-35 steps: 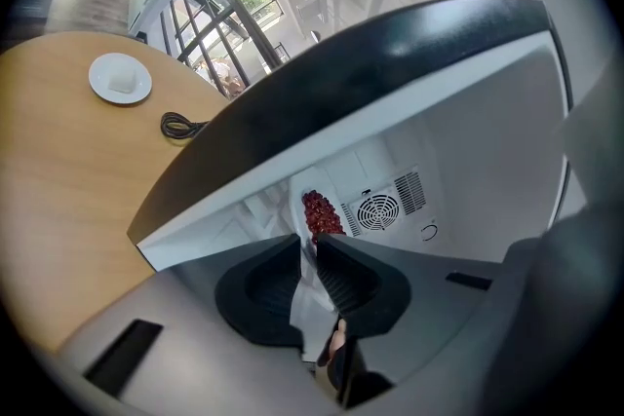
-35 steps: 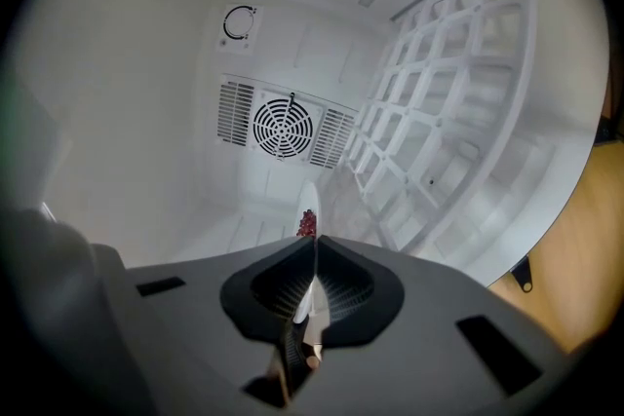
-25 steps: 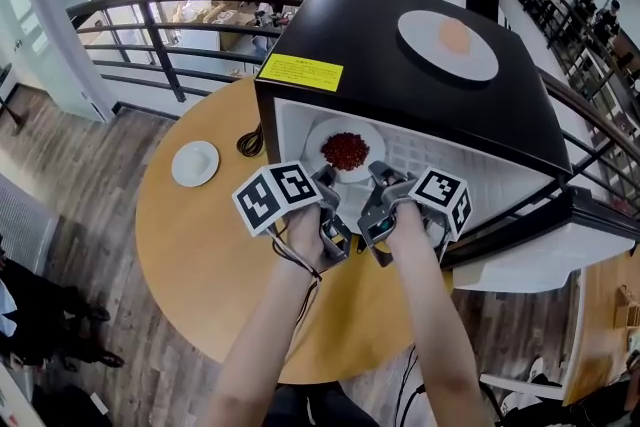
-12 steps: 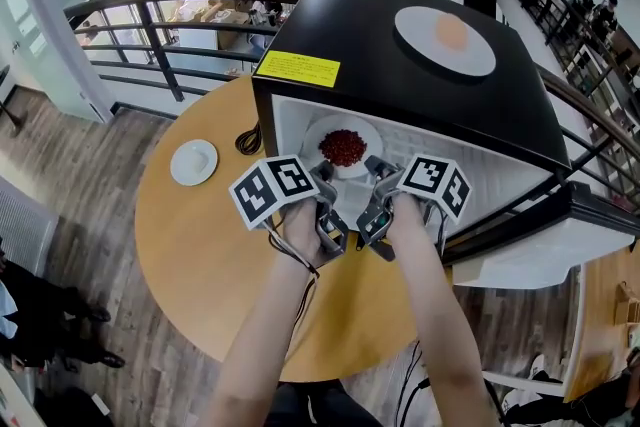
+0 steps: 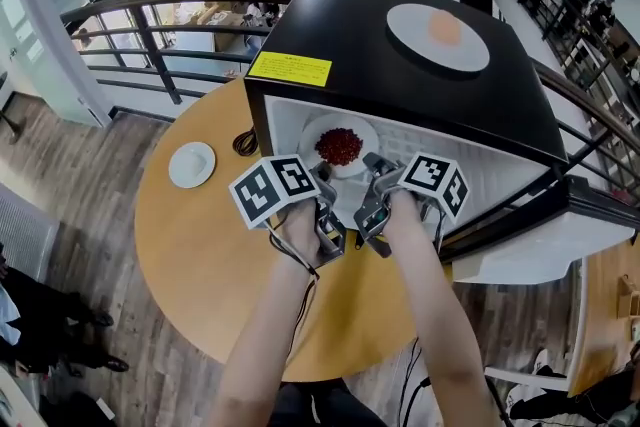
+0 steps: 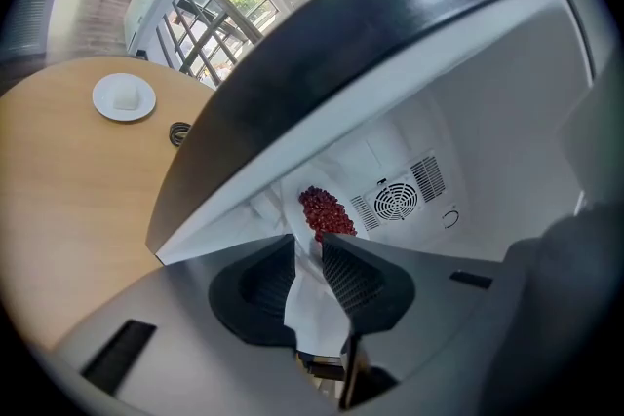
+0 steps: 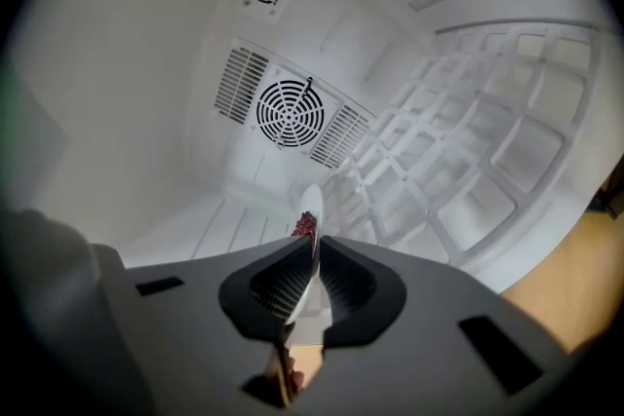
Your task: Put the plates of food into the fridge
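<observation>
Plate of red food (image 5: 340,144) is just inside the open fridge (image 5: 330,25), its near rim pinched on either side by the left claw (image 6: 308,258) and right claw (image 7: 312,273), above the round bench (image 5: 190,245).

round wooden table (image 5: 200,255) | black fridge (image 5: 380,80) | small white plate (image 5: 192,164) | perhaps a coiled cable (image 5: 245,143)
</observation>
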Motion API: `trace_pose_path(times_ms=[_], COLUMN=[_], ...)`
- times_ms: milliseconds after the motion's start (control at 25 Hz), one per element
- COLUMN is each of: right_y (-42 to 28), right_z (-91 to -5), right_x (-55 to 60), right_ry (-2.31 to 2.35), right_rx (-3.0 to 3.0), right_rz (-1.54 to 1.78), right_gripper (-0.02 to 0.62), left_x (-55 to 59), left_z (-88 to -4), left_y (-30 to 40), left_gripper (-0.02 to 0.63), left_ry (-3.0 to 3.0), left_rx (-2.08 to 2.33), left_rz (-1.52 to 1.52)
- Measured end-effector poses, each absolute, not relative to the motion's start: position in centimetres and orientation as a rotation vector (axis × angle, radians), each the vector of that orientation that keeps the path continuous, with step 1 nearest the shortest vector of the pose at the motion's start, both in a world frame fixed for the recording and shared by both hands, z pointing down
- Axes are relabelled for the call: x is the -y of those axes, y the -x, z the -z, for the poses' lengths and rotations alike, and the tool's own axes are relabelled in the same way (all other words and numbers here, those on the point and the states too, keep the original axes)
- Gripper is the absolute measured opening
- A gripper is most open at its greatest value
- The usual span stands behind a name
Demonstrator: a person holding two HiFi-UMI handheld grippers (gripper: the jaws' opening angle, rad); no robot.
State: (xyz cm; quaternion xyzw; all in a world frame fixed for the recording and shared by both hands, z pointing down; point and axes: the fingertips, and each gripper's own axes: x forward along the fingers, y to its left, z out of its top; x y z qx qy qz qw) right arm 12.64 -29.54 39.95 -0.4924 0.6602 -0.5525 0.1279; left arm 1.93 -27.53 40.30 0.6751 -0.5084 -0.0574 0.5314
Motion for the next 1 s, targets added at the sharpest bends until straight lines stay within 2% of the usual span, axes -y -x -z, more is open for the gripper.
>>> trace_pose_path(times_ms=[640,1000], right_y=[-13.5,-12.3], right_z=[-39.3,-39.6], right_x=[30.5,30.1], right_ry=[1.418,1.561], right_rx=[-1.850,-2.145], right_rz=[1.521,1.499], right_gripper=[0.021,0.033], left_x=[26.5,26.7], left_z=[-40.0,-40.2], left_y=[-0.9,-2.5], left_gripper=[0.075,0.075], left_ry=[-1.684,-1.696], left_rx=[1.237,1.190], left_rz=[0.058,0.065])
